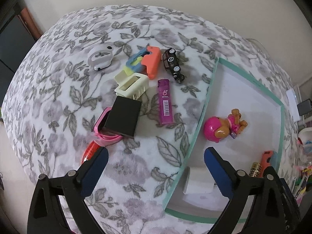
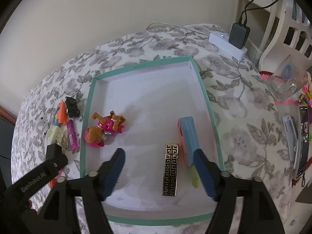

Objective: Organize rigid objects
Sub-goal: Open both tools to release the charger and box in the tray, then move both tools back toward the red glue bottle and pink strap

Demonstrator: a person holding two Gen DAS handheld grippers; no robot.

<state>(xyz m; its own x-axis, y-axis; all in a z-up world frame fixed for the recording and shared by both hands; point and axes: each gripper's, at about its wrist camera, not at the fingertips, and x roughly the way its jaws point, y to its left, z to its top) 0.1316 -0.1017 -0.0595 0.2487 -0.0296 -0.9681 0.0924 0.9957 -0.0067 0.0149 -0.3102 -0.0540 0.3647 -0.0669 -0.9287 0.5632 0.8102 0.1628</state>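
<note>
The left wrist view has my left gripper open above the floral cloth, at the left rim of the teal-edged tray, with nothing between its fingers. A purple lighter, a black toy car, an orange-and-blue cutter, a cream clip and a black box on a pink case lie on the cloth. My right gripper stands open over the tray. A gold-and-black lighter lies flat between its fingers, untouched. A blue-and-orange cutter lies beside it. A pink toy dog lies at the tray's left.
A white power strip with a black charger sits at the cloth's far corner. A glass mug and a phone are off to the right. A white ring-shaped gadget lies far left. A white roll rests in the tray's near corner.
</note>
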